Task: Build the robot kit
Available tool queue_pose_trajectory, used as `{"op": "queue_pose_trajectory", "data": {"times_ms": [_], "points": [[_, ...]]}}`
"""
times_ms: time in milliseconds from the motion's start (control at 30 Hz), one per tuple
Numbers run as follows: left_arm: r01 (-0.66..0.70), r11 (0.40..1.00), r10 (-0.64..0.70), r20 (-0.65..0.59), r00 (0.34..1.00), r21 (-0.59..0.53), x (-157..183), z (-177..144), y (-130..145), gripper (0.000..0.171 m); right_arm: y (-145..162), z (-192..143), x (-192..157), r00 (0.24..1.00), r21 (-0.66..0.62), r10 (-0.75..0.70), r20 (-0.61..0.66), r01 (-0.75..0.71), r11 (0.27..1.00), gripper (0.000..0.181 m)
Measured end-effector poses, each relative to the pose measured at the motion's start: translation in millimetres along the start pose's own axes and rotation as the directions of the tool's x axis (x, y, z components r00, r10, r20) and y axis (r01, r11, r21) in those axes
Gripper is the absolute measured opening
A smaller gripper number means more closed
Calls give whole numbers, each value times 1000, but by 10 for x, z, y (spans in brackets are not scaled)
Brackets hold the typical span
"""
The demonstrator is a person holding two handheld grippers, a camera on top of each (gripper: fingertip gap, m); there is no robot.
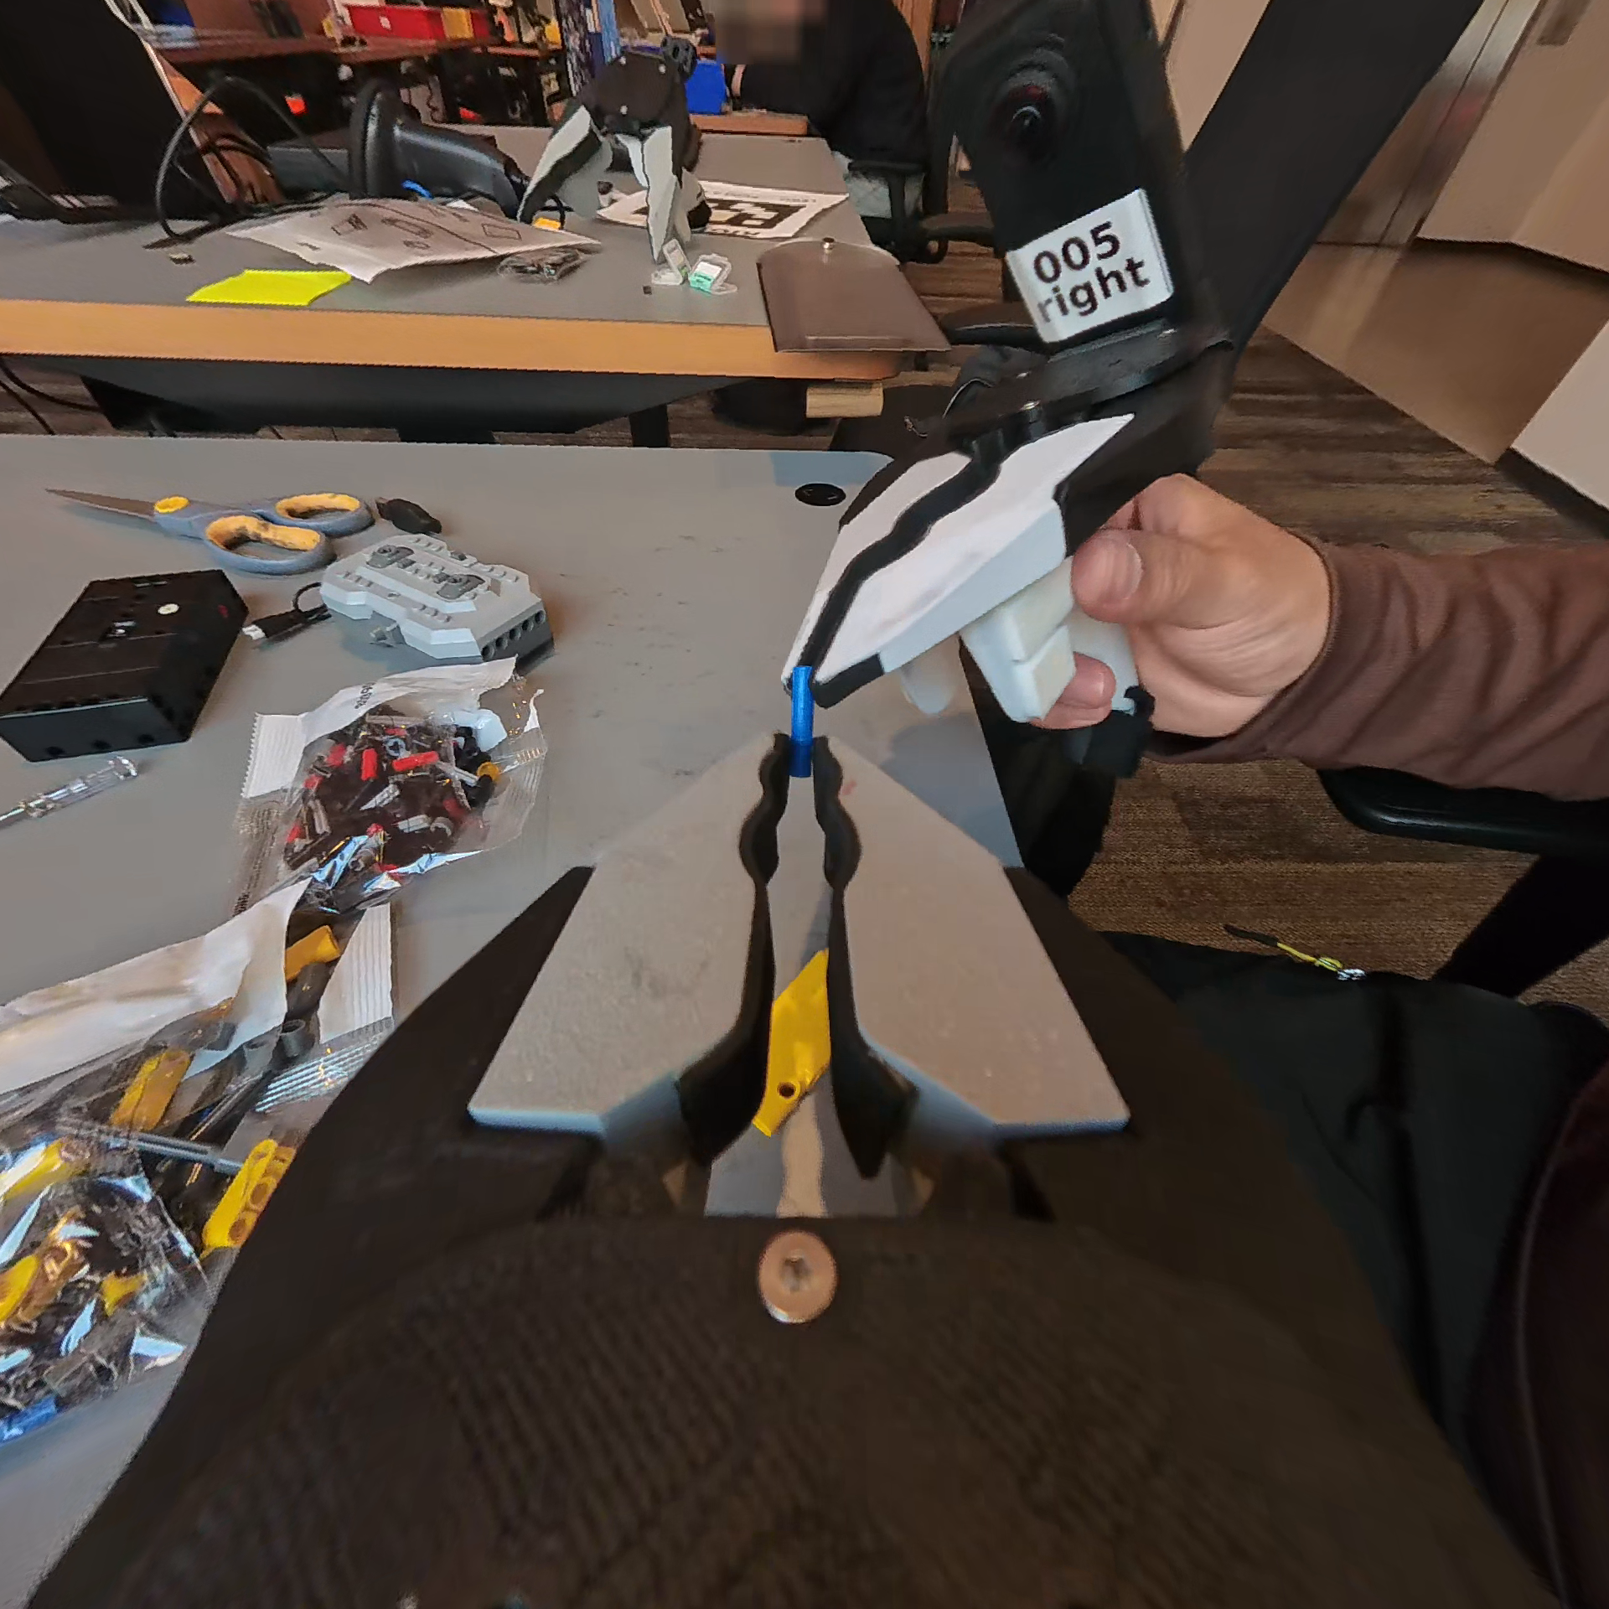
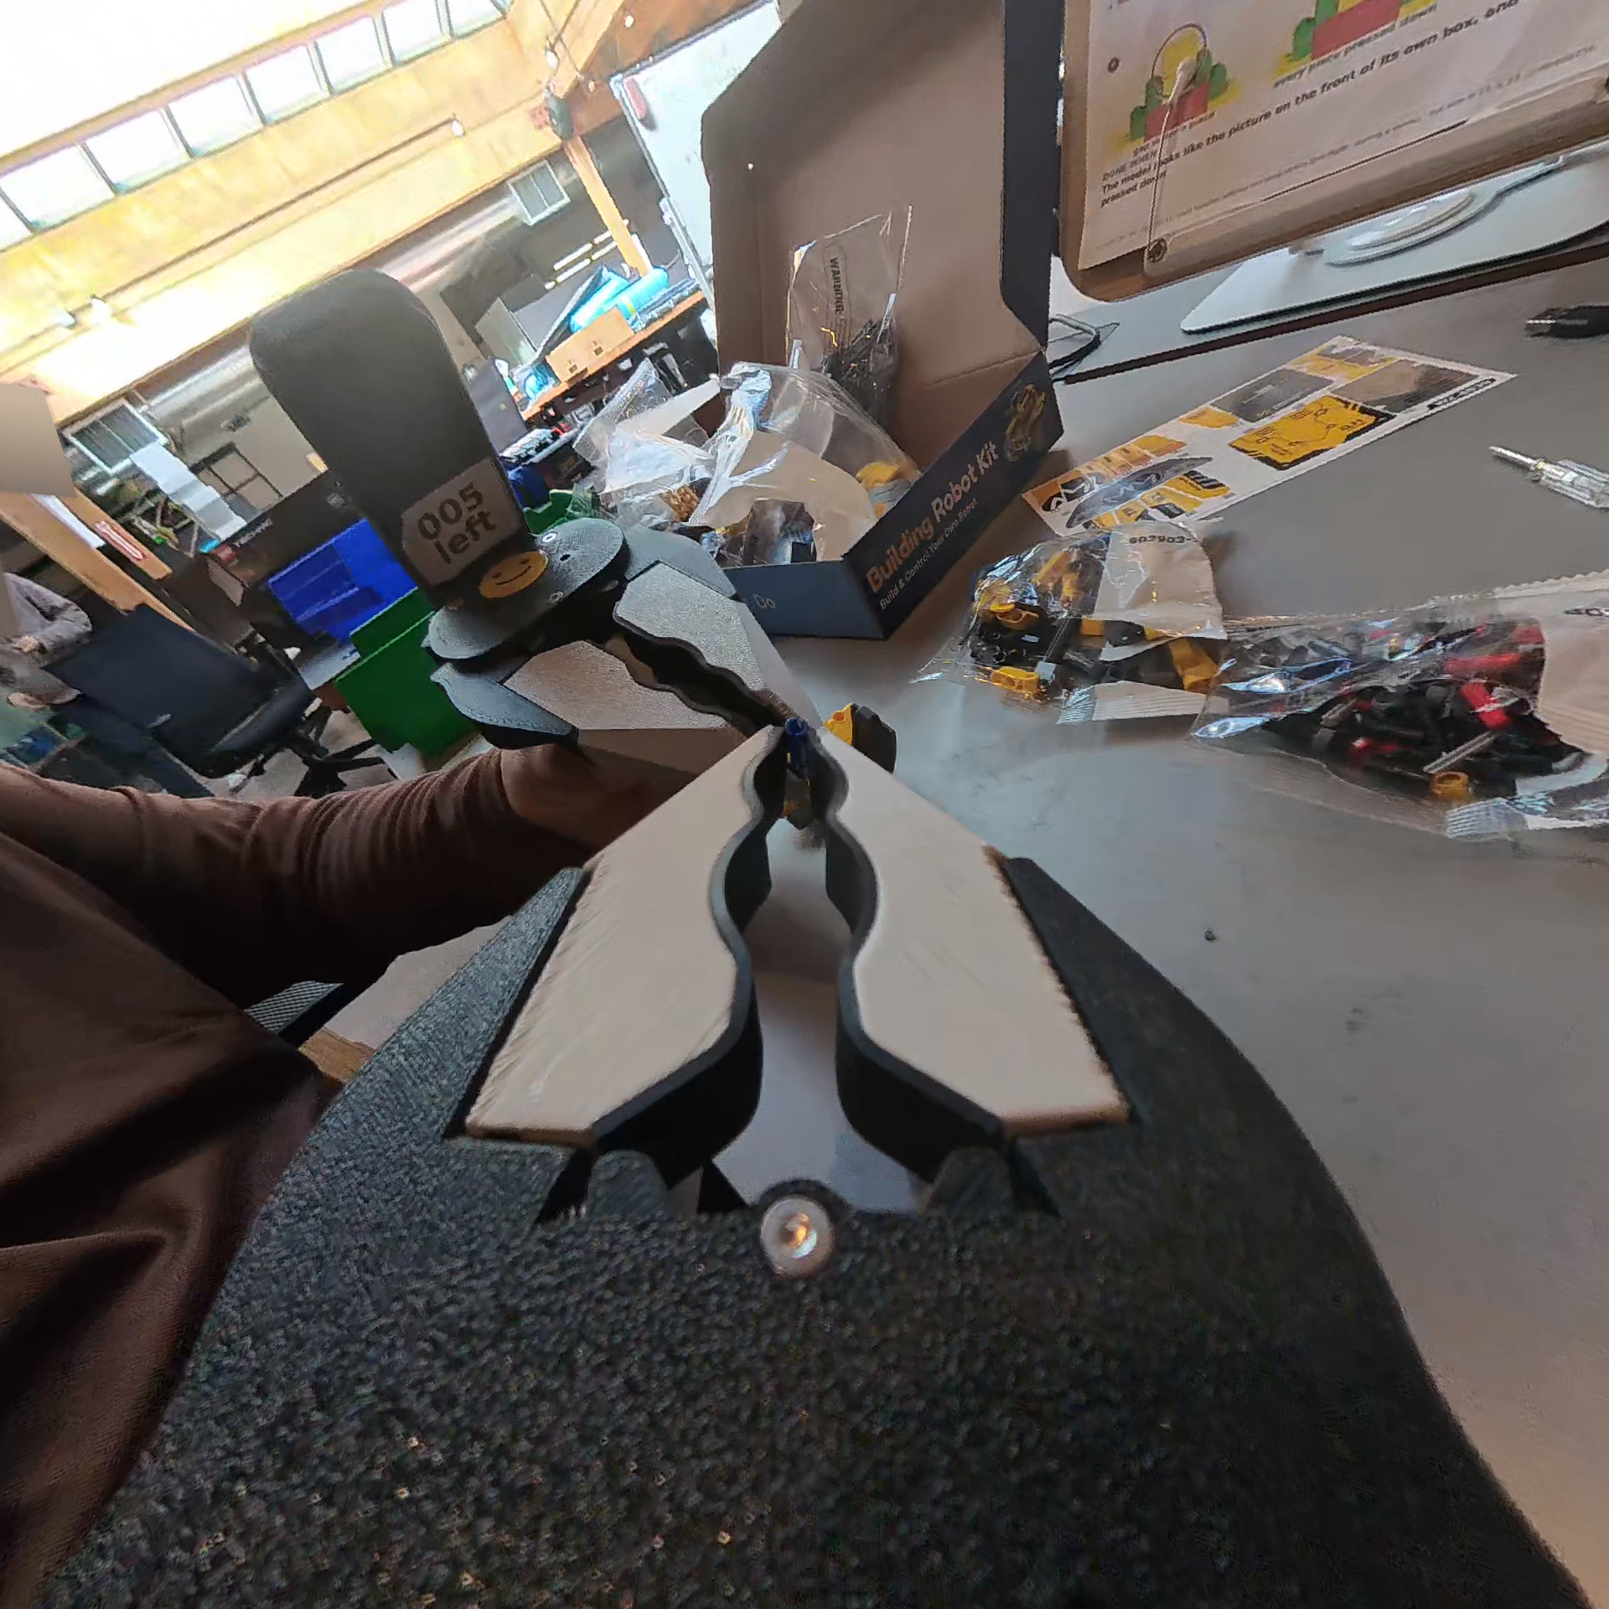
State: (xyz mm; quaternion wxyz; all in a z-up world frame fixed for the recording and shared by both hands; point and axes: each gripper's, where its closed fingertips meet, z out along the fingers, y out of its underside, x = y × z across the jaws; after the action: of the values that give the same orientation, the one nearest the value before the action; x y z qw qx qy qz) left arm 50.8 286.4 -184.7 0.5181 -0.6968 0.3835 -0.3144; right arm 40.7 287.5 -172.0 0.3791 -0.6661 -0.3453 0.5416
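While closed on the low end of a blue pin (image 1: 800,724), left gripper (image 1: 802,759) points far; right gripper (image 1: 805,688), tilted down-left, pinches its top.

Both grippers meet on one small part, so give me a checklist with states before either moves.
1. Left gripper shut on the blue pin: ok.
2. Right gripper shut on the pin's other end: ok.
3. Pin held above the table, not resting on it: ok.
4. Yellow piece lies below the left fingers, touching neither: cannot tell.
5. Parts bags lie apart from both grippers: ok.
6. Pin straight, not bent: cannot tell.
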Motion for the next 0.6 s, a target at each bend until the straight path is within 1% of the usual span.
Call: {"op": "queue_pose_trajectory", "data": {"times_ms": [167,400,500,600], "points": [[35,999,-35,-19,999,-19,-10,9,36,2,13,34,23,1000,-14,-2,-10,2,1000,4],[112,991,-117,-66,991,-72,9,47,139,3,99,104,51,1000,-76,12,-1,-12,997,5],[109,989,-116,-62,991,-95,11,69,190,3,149,128,67,1000,-109,0,-12,-1,994,5],[133,988,-139,-80,987,-81,27,74,168,4,136,110,78,1000,-110,-15,-27,12,994,4]]}}
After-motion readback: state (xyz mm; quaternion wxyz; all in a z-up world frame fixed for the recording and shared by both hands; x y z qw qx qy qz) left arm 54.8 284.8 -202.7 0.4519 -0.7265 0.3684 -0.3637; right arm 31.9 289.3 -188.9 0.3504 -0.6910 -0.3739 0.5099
